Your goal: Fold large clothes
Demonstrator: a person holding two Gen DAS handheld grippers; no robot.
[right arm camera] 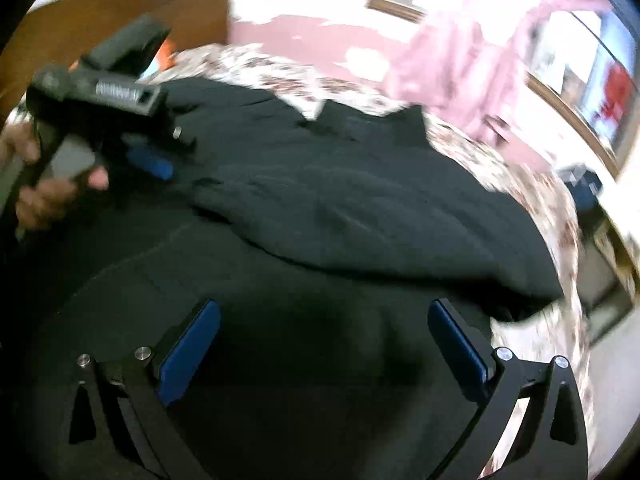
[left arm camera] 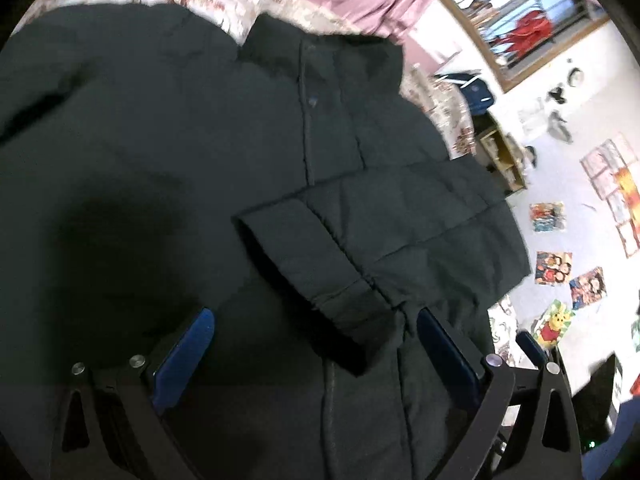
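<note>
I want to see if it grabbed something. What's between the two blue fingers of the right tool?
Nothing is gripped. In the right wrist view the right tool stands wide open over the dark jacket, and only that jacket's fabric shows in the gap.

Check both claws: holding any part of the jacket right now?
Nothing held. Left claw and right claw both stand open above the dark jacket, pads clear of the fabric.
</note>
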